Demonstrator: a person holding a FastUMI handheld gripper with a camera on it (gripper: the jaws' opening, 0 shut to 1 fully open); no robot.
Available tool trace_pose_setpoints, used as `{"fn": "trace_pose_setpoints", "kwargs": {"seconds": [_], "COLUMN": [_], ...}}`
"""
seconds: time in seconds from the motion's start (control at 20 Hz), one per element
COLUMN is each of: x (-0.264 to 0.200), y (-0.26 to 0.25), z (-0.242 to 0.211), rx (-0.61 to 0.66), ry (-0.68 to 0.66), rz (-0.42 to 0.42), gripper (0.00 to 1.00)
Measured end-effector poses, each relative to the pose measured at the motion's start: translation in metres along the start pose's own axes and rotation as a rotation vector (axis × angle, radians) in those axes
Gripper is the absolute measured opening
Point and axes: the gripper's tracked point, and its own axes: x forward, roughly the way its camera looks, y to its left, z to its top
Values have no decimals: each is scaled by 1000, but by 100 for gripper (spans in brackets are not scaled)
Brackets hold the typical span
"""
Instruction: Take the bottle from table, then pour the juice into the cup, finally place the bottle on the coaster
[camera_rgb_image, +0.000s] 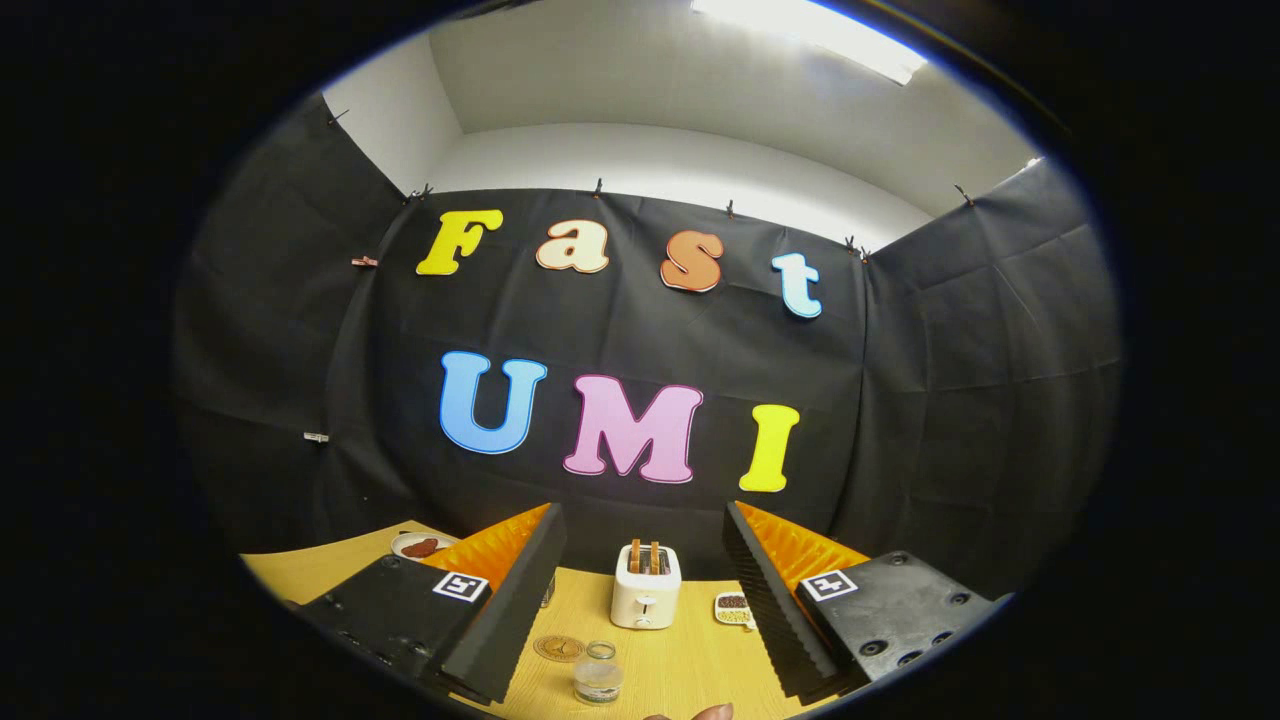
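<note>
My gripper (642, 520) is open and raised above the wooden table (690, 660), with nothing between its black, orange-backed fingers (515, 590). Down between the fingers stands a short clear glass cup (598, 676). A round brown coaster (558, 648) lies just left of the cup, close to the left finger. A small clear thing (548, 592) peeks out from behind the left finger; I cannot tell whether it is the bottle. A rounded pinkish tip (706, 712) shows nearest to me, too cut off to name.
A white toaster (645, 588) with two slices in it stands beyond the cup. To its right lies a small dish (733, 607) of dark bits. A plate (420, 546) with a sausage sits far left, beyond the left finger. Black cloth walls close in the table.
</note>
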Motion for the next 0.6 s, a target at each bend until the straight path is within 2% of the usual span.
{"fn": "trace_pose_setpoints", "kwargs": {"seconds": [0.25,0.6], "x": [4,7], "y": [10,23], "z": [-47,-140], "rx": [-19,49], "ry": [26,77], "rz": [34,69], "gripper": [97,97]}}
